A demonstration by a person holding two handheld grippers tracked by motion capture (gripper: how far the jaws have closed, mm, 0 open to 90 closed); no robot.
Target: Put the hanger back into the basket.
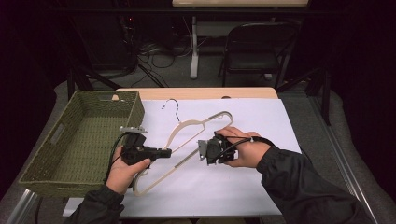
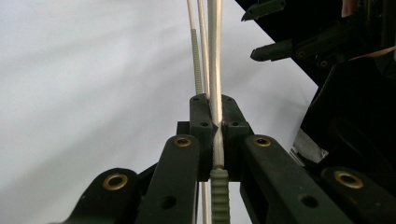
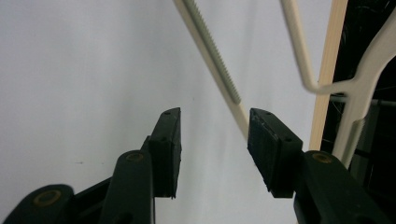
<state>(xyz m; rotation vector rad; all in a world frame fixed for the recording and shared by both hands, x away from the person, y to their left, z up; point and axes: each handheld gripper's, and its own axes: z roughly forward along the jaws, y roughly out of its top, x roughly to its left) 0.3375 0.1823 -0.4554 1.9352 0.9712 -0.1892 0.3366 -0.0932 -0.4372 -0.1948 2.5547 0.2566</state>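
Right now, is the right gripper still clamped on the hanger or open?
Open. In the right gripper view the right gripper has a clear gap between its jaws, nothing pressed between the pads; the hanger bar runs just beyond them.

No words, labels, brand names, numbers or signs to read anywhere.
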